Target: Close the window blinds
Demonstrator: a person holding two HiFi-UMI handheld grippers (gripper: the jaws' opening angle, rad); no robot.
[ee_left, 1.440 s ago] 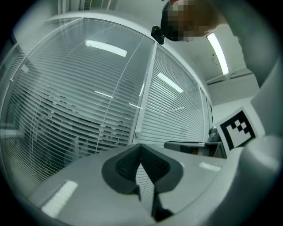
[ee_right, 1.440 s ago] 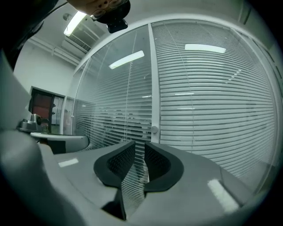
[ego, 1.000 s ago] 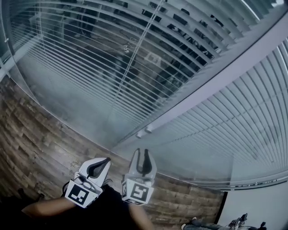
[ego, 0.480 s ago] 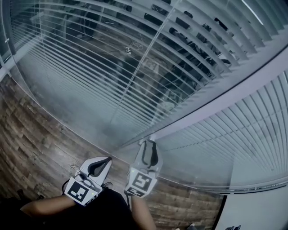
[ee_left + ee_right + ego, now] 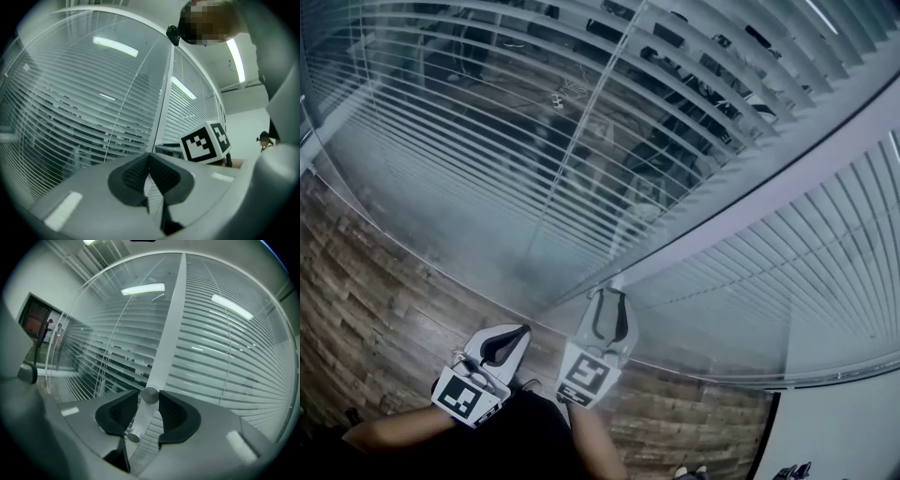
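Two panes of horizontal blinds behind glass meet at a grey mullion [image 5: 769, 187]. The left blind [image 5: 487, 122] has its slats tilted apart, and dark shapes show through. The slats of the right blind [image 5: 787, 272] lie closer together. A round metal knob [image 5: 150, 394] juts from the mullion's foot, with a second knob [image 5: 132, 437] below it. My right gripper [image 5: 608, 294] [image 5: 149, 405] has the upper knob between its pads; its jaws have just been opening and stand open. My left gripper [image 5: 508, 339] [image 5: 149, 160] hangs back to the left, shut with nothing in it.
A wood-plank floor [image 5: 384, 291] runs along the foot of the glass. A white wall [image 5: 844, 431] stands at the lower right. The right gripper's marker cube [image 5: 205, 142] shows in the left gripper view. A doorway [image 5: 40, 324] lies far to the left.
My right gripper has moved forward to the mullion, so its tips now stand around the knob, and its jaws have spread. The left gripper has kept still.
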